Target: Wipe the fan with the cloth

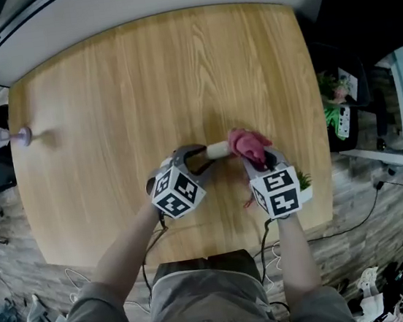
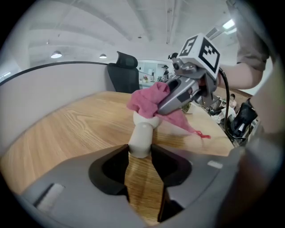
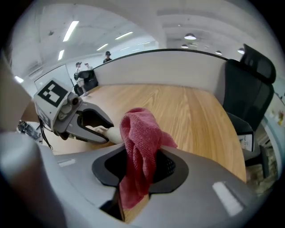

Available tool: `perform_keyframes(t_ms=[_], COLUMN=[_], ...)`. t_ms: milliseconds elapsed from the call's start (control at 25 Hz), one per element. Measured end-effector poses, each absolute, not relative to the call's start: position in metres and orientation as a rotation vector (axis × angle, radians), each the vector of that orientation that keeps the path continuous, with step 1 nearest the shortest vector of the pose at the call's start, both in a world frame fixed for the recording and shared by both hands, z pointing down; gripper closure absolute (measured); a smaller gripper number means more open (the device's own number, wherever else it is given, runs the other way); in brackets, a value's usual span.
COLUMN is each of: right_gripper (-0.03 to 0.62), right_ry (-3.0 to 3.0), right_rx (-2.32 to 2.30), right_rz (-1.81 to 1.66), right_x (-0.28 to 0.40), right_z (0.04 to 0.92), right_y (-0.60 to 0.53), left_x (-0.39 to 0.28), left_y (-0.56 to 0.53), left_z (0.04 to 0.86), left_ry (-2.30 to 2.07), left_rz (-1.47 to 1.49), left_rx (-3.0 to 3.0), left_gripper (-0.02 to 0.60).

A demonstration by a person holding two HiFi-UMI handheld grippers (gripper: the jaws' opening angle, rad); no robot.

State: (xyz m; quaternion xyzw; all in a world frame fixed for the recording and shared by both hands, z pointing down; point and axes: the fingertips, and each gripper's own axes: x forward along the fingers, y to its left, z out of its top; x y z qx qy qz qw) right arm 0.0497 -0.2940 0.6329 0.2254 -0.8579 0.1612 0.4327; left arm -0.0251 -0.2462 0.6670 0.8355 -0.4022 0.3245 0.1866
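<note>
1. Head view.
   - Shows the left tongs [image 1: 202, 156] clamped on the cream handle of the fan [image 1: 218, 149], which sticks out just ahead of their tips over the wooden table [image 1: 103, 81].
   - Shows the right tongs [image 1: 260, 158] pinching the pink cloth [image 1: 249, 141], bunched over the fan's far end, between the two pairs of tips.
   - Leaves a small purple thing [image 1: 14, 136] well off to the left of the left tongs, and a little green plant [image 1: 304, 178] just right of the right tongs.

2. Left gripper view.
   - Confirms jaws partly closed, with both pads pressing the sides of the handle [image 2: 141, 136].
   - Hides the fan's head under the cloth [image 2: 149, 101], just beyond the tips.
   - Brings the right tongs [image 2: 162, 104] in from the upper right, gripping that cloth.

3. Right gripper view.
   - Shows jaws nearly together on a fold of cloth [image 3: 139, 147], part heaped ahead of the tips and part hanging below them.
   - Puts the left tongs [image 3: 100, 129] and the handle [image 3: 109, 132] just left of that heap.

4. Handling, as a judgement.
   - Looks small, light, hard and smooth, so likely to twist in the jaws under a sideways push.
   - Best held low on the handle, as now, and never by the head, probably thin and breakable.
   - Looks soft, limp and grippy for the cloth; best taken by a bunched fold, leaving a pad ahead of the tips.
</note>
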Motion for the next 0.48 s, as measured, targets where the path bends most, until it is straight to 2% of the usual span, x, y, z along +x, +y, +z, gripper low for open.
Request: perform_keyframes(t_ms=[280,480], right_gripper=[0.471,0.471], right_ry=[-2.125,-2.22], right_rx=[0.732,0.75], right_rz=[0.42,0.392], right_x=[0.083,0.081], right_z=[0.611,0.566], right_y=[-0.314,-0.311], left_x=[-0.032,-0.049], left_y=[-0.24,-0.232], left_z=[0.67,0.646], left_ry=[-1.154,-1.235], left_rz=[0.919,0.805], left_rx=[2.27,2.185], left_gripper=[0.417,0.377])
